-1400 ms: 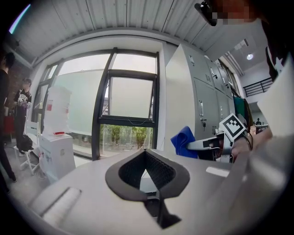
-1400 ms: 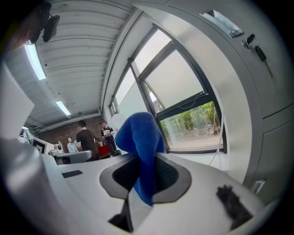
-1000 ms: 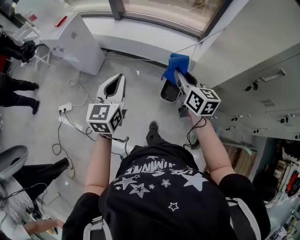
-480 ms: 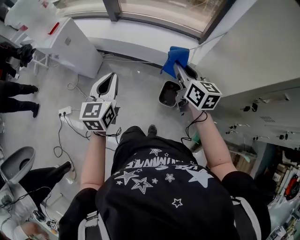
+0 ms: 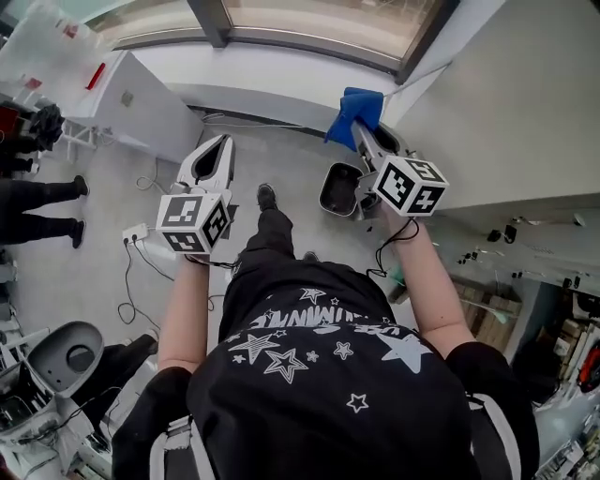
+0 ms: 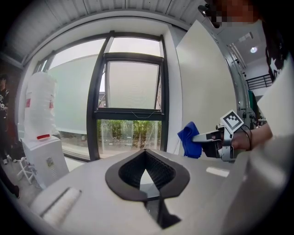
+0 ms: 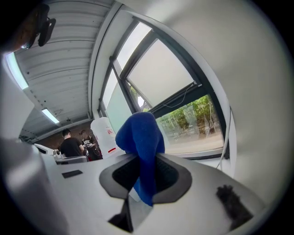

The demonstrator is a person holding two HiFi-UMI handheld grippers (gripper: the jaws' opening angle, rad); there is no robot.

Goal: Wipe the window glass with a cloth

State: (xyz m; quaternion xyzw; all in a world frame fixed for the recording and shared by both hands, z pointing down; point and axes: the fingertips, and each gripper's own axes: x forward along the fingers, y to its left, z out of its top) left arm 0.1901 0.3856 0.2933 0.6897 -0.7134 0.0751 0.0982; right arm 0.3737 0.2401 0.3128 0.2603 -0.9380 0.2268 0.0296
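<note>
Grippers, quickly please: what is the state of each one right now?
Left gripper: closed, holding nothing.
Right gripper: closed on the blue cloth.

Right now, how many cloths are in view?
1. The blue cloth is pinched in the right gripper, raised beside the window. The left gripper is shut on nothing. Others could be hidden outside these views.

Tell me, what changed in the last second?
The person stepped toward the window, one foot now forward, carrying both grippers closer to it. Unchanged: the right gripper stays shut on the blue cloth; the left gripper stays shut and empty.
</note>
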